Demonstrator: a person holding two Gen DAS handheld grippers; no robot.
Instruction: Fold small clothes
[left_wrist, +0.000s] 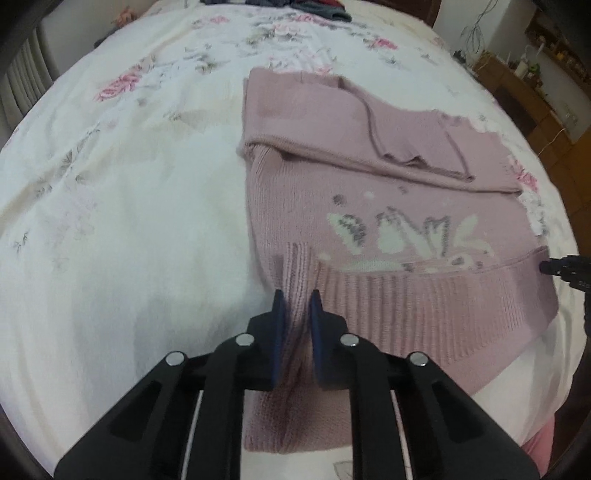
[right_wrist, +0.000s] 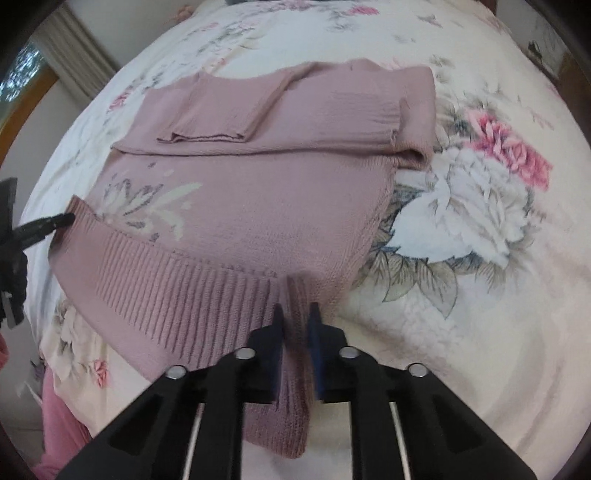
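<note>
Fingers of the left gripper (left_wrist: 296, 297) and right gripper (right_wrist: 296, 310) each pinch a hem corner of the pink sweater (left_wrist: 388, 206) lying mid-frame on the bed (left_wrist: 129, 221); lifting both evenly should keep the fold square.

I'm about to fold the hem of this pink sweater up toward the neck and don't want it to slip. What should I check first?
1. Left gripper shut on the sweater hem corner: ok.
2. Right gripper shut on the opposite hem corner: ok.
3. Sleeves already folded across the body: ok.
4. Ribbed hem smooth between the two grips: ok, slightly slack.
5. Floral bedspread beyond the sweater free for the fold: ok.
6. Grip catches both knit layers: cannot tell.
</note>
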